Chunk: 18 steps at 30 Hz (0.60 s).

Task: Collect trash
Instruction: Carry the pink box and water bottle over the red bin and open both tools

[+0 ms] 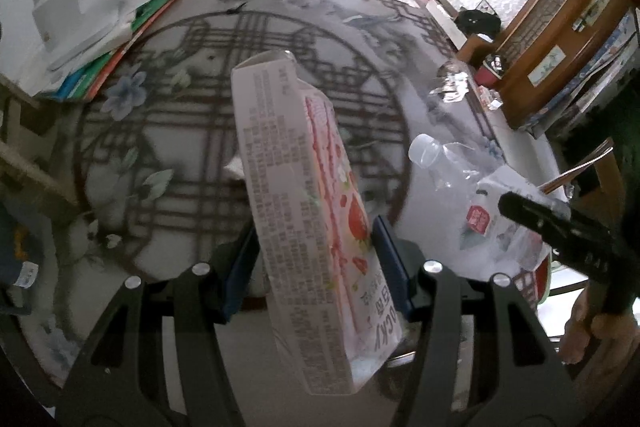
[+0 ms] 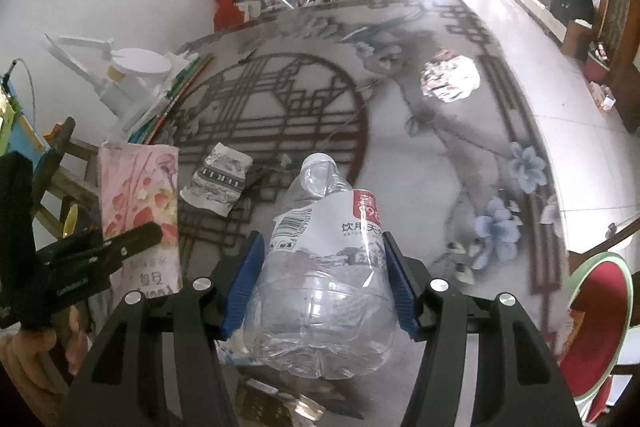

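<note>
A torn wrapper point(image 2: 218, 183) lies on the table point(image 2: 440, 155), left of the bottle point(image 2: 324, 267).

We view steeply downward from each wrist, close above the patterned tabletop point(image 1: 192, 131). Both views share the tabletop point(image 2: 440, 155), pink carton point(image 1: 304, 211) and bottle point(image 2: 320, 267).

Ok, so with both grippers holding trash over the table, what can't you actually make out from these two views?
- Left wrist view: the pink snack box hides the table behind it.
- Left wrist view: the crinkled wrapper is too small and blurred to identify.
- Right wrist view: the plastic bottle covers what lies under it; the dark item below is cut off by the bottom edge.
- Right wrist view: the red and green container is cut by the right edge, contents unseen.
</note>
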{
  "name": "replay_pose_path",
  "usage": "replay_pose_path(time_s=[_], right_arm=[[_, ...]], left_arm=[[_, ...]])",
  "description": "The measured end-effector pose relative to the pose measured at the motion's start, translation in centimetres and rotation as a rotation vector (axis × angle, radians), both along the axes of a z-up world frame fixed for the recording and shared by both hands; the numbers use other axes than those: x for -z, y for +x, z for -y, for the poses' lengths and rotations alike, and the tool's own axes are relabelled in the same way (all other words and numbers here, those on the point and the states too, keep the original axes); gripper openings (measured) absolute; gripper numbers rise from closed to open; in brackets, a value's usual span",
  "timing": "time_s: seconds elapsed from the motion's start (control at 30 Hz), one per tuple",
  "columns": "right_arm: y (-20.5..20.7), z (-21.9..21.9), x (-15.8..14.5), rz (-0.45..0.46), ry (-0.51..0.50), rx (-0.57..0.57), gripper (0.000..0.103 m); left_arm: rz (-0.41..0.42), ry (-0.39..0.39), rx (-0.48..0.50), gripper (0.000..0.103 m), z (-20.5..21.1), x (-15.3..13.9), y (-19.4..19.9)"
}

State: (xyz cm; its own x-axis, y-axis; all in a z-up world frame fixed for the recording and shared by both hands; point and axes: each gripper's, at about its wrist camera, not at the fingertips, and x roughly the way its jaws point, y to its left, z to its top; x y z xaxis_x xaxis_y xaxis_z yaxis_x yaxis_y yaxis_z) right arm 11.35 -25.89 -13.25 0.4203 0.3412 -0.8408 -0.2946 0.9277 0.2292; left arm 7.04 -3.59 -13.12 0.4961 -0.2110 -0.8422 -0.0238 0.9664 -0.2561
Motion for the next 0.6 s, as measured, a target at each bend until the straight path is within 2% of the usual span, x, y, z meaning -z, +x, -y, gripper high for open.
replay_pose_path(time_s=[0.6], right_arm=[[-1.8,13.3,-3.9,0.084,0.056,0.081,0.056]], left_arm=[[0.056,0.016,0.126,0.055,14.8,-2.5,1.7]])
